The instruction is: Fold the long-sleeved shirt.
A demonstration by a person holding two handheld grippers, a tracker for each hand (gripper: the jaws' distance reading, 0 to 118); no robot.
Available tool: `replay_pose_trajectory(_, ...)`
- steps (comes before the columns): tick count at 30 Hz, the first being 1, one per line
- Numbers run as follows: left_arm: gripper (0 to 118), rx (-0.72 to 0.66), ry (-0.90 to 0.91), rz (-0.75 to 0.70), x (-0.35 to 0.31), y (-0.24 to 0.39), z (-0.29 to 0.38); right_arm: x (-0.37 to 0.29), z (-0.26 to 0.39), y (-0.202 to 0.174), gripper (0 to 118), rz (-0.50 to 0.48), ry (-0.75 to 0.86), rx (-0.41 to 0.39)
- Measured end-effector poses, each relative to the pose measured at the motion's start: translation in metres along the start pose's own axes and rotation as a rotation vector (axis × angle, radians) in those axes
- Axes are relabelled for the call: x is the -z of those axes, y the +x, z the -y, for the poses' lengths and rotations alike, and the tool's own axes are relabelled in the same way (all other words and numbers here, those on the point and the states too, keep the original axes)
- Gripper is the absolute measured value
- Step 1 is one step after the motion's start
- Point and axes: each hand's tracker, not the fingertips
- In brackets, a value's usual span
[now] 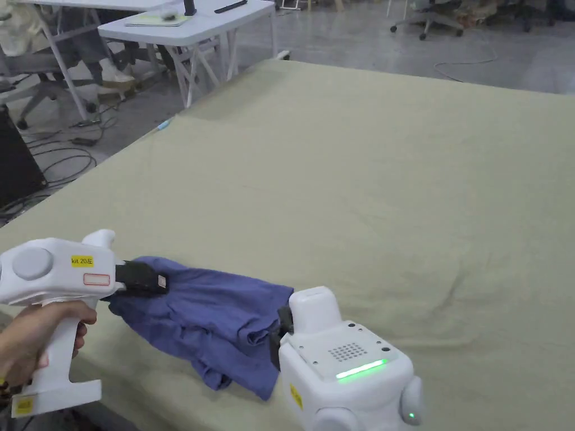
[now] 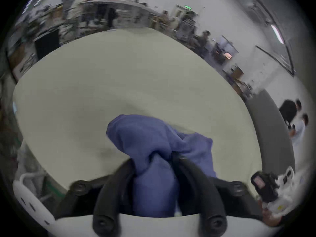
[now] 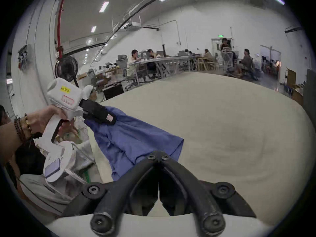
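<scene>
Both grippers, left gripper (image 1: pixel 163 282) yellow-labelled, pinch the blue shirt (image 1: pixel 213 320).

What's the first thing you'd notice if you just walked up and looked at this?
A crumpled blue shirt is bunched near the front edge of a big bed covered in pale green cloth. Two white grippers pinch it: the left gripper at its left end, the right gripper at its right edge, both with jaws closed on the cloth. Behind the bed stand white tables and office chairs.
</scene>
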Motion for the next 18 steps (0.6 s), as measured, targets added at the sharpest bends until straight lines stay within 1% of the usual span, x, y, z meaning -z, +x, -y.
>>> replay_pose_trajectory(1, 95, -0.005, 0.028, -0.041, 0.004, -0.008, 0.000, 0.006, 0.000, -0.004, 0, 0.000, 0.000, -0.008)
replay_pose_trajectory(2, 118, 0.016, 0.046, -0.036, 0.003, -0.009, 0.003, 0.011, 0.000, -0.005, 0, -0.009, -0.008, -0.033)
replay_pose_trajectory(3, 115, 0.026, 0.051, -0.024, 0.001, -0.009, 0.005, 0.011, -0.001, -0.005, 0, -0.010, -0.014, -0.039)
replay_pose_trajectory(4, 115, 0.048, 0.108, -0.003, -0.012, -0.001, 0.011, 0.008, -0.002, -0.002, 0, -0.011, -0.019, -0.039)
replay_pose_trajectory(5, 116, 0.059, 0.104, 0.003, -0.017, 0.008, 0.017, 0.005, -0.003, 0.001, 0, -0.013, -0.019, -0.037)
replay_pose_trajectory(6, 116, 0.068, 0.099, -0.010, -0.021, 0.017, 0.019, 0.001, -0.004, 0.005, 0, -0.015, -0.017, -0.032)
replay_pose_trajectory(8, 115, 0.137, 0.104, -0.081, -0.031, 0.046, 0.023, -0.008, -0.007, 0.018, 0, -0.008, -0.003, -0.021)
replay_pose_trajectory(9, 108, 0.180, 0.139, -0.112, -0.033, 0.063, 0.017, -0.017, -0.010, 0.027, 0, 0.004, 0.014, -0.012)
replay_pose_trajectory(10, 79, 0.220, 0.158, -0.165, -0.038, 0.087, 0.020, -0.027, -0.014, 0.038, 0, 0.012, 0.023, -0.003)
replay_pose_trajectory(11, 30, 0.274, 0.213, -0.229, -0.045, 0.120, 0.030, -0.042, -0.021, 0.052, 0, 0.047, 0.041, 0.012)
replay_pose_trajectory(12, 0, 0.379, 0.341, -0.257, -0.054, 0.150, 0.042, -0.057, -0.025, 0.065, 0, 0.101, 0.060, 0.025)
replay_pose_trajectory(13, 0, 0.485, 0.443, -0.300, -0.061, 0.177, 0.050, -0.076, -0.032, 0.082, 0, 0.143, 0.078, 0.044)
replay_pose_trajectory(14, 0, 0.547, 0.543, -0.338, -0.069, 0.210, 0.065, -0.102, -0.041, 0.103, 0, 0.184, 0.121, 0.072)
replay_pose_trajectory(15, 0, 0.577, 0.616, -0.297, -0.081, 0.240, 0.075, -0.128, -0.049, 0.117, 0, 0.216, 0.163, 0.085)
replay_pose_trajectory(16, 0, 0.565, 0.669, -0.219, -0.091, 0.264, 0.081, -0.152, -0.057, 0.129, 0, 0.250, 0.203, 0.085)
replay_pose_trajectory(17, 0, 0.557, 0.703, -0.118, -0.087, 0.286, 0.087, -0.178, -0.063, 0.144, 0, 0.294, 0.248, 0.072)
replay_pose_trajectory(18, 0, 0.537, 0.725, -0.052, -0.090, 0.310, 0.093, -0.202, -0.068, 0.156, 0, 0.344, 0.290, 0.055)
